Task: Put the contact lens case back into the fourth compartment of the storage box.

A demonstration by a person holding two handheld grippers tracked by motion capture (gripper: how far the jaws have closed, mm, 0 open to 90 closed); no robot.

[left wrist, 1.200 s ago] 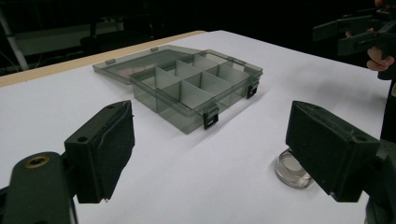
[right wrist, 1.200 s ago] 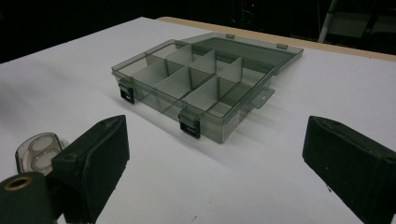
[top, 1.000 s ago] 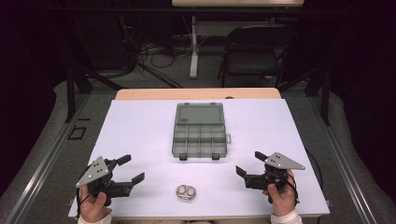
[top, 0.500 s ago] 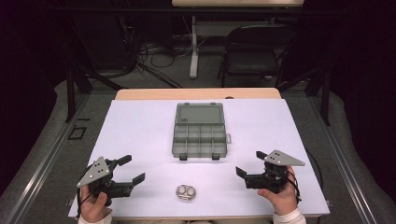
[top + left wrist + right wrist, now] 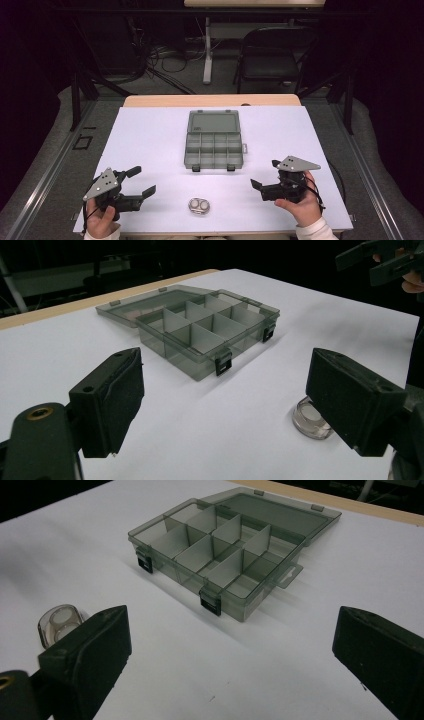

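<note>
- The table [image 5: 150, 150] carries a white top, and a strip of bare wood shows along its far edge at 12 o'clock.
- A grey see-through compartment box [image 5: 213, 146] lies open at the table's middle, its lid folded flat toward 12 o'clock and its two black latches facing 6 o'clock.
- A small clear case [image 5: 199, 206] with two round wells lies near the 6 o'clock edge, well apart from the compartment box.

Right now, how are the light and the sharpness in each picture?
High view: the white table is evenly lit and the room behind is dark. Left gripper view: the box is sharp, while the near black pads look soft. Right gripper view: the box throws a soft shadow toward the camera.
</note>
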